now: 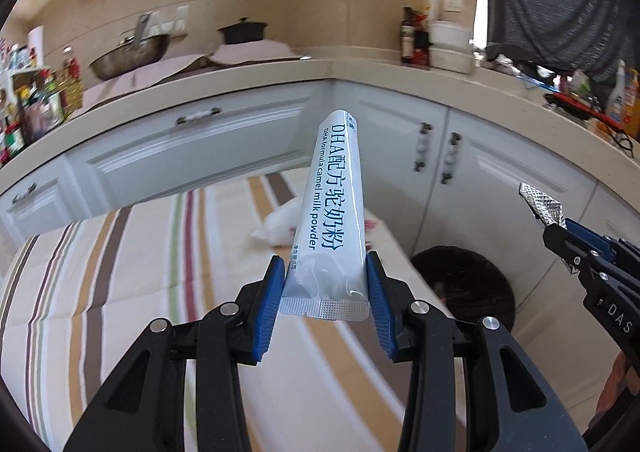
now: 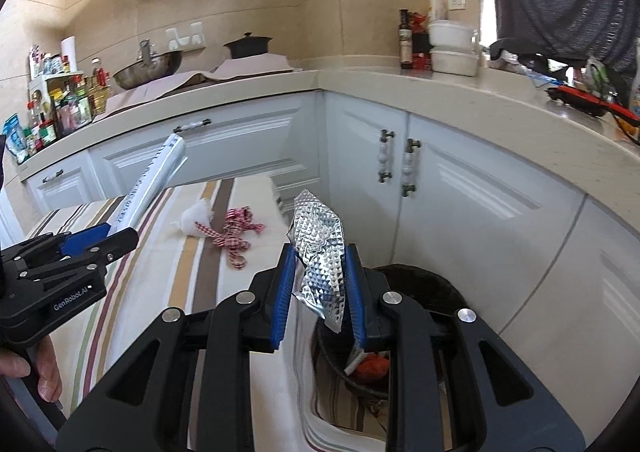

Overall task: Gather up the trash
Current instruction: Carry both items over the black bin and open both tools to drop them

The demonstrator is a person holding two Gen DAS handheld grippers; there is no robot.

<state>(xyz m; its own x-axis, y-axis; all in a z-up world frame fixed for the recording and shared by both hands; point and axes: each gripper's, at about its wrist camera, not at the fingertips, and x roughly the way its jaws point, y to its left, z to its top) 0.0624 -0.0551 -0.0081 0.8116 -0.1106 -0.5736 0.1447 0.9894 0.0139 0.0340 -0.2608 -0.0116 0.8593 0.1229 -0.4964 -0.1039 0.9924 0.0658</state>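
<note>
My left gripper (image 1: 326, 272) is shut on a long white and blue milk powder sachet (image 1: 334, 204) and holds it up above the striped tablecloth (image 1: 120, 272). The sachet also shows in the right wrist view (image 2: 150, 184). My right gripper (image 2: 320, 268) is shut on a crinkled silver foil wrapper (image 2: 322, 252), above the edge of a dark trash bin (image 2: 420, 292) beside the table. The bin holds some orange and white trash (image 2: 370, 366). A white tissue wad (image 2: 194, 220) and a red-white checked ribbon (image 2: 236, 236) lie on the table.
White cabinets (image 2: 460, 192) with a beige counter (image 2: 500, 108) wrap around behind the table and bin. The counter carries a wok (image 2: 148, 70), a black pot (image 2: 248, 44), bottles (image 2: 68, 104) and containers (image 2: 452, 48). A person's hand (image 2: 44, 372) holds the left gripper.
</note>
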